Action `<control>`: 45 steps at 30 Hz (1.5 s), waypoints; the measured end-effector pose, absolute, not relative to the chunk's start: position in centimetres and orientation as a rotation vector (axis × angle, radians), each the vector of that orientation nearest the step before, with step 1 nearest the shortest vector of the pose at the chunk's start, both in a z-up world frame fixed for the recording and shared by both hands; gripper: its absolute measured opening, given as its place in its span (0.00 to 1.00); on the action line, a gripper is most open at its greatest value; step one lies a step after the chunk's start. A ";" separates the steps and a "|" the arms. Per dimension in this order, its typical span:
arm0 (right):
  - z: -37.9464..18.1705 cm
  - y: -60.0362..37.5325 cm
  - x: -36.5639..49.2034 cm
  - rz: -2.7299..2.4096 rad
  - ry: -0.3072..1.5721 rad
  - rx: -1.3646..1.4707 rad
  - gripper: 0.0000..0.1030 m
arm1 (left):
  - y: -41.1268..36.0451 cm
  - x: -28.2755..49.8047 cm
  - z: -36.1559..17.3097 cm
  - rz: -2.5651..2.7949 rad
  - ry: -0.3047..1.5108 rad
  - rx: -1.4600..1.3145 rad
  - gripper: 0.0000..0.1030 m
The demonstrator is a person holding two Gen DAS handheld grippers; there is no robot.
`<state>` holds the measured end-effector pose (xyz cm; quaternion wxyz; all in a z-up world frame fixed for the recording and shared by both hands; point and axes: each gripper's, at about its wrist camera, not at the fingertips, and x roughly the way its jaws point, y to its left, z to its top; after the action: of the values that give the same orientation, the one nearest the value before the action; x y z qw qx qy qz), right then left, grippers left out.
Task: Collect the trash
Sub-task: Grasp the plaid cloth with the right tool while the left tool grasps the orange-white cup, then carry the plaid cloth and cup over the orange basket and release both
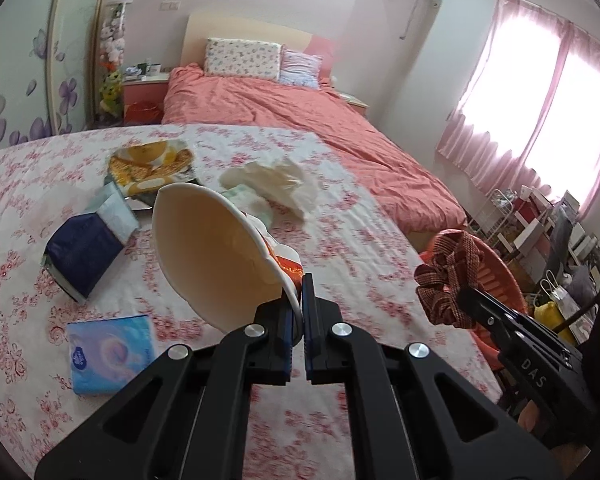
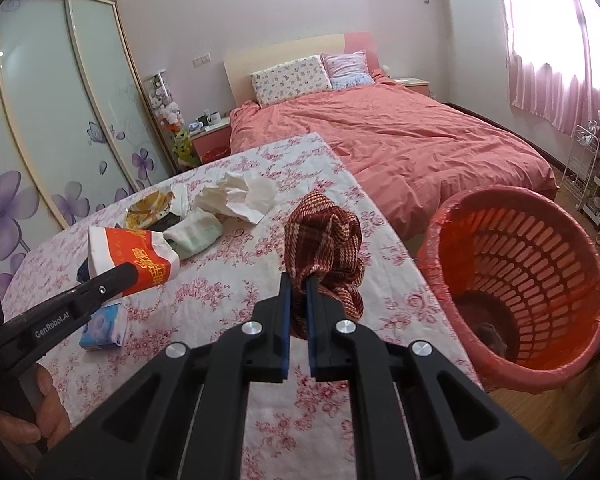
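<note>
Red checked cloth (image 2: 324, 240) is gripped in the right claw (image 2: 298, 304) at frame centre, beside the red basket (image 2: 520, 280); left claw (image 1: 299, 308) grips a paper cup (image 1: 208, 248) over the counter (image 1: 340, 240)

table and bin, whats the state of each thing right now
left gripper: shut on paper cup
paper cup: lifted, tilted, empty inside
right gripper: shut on plaid cloth
plaid cloth: bunched, held off the table
red basket: tilted, lined with a bag, something dark at the bottom
white tissue: crumpled, on the table
tissue pack: lying flat
blue pouch: lying on the table
snack wrapper: torn open, flat
</note>
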<state>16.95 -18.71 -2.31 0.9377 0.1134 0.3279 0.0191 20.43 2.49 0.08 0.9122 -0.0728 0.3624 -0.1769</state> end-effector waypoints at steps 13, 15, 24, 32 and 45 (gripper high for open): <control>0.0 -24.2 13.3 -0.030 0.589 0.273 0.07 | -4.5 18.6 1.5 -0.518 0.709 -0.085 0.04; 0.2 -25.1 12.8 -0.047 0.574 0.278 0.07 | -5.9 18.4 1.6 -0.549 0.707 -0.075 0.04; 0.3 -30.8 11.1 -0.134 0.534 0.327 0.07 | -11.7 17.7 1.6 -0.669 0.694 -0.021 0.04; -0.7 -35.2 10.8 -0.192 0.525 0.377 0.07 | -16.2 17.6 1.0 -0.751 0.697 0.017 0.04; -3.4 -39.4 12.1 -0.233 0.539 0.437 0.07 | -20.6 18.4 -0.9 -0.824 0.737 0.070 0.04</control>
<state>12.15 -39.43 -3.35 0.9338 0.2135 0.2634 -0.1141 18.44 -20.58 -0.85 0.8505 0.0334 0.3500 -0.3911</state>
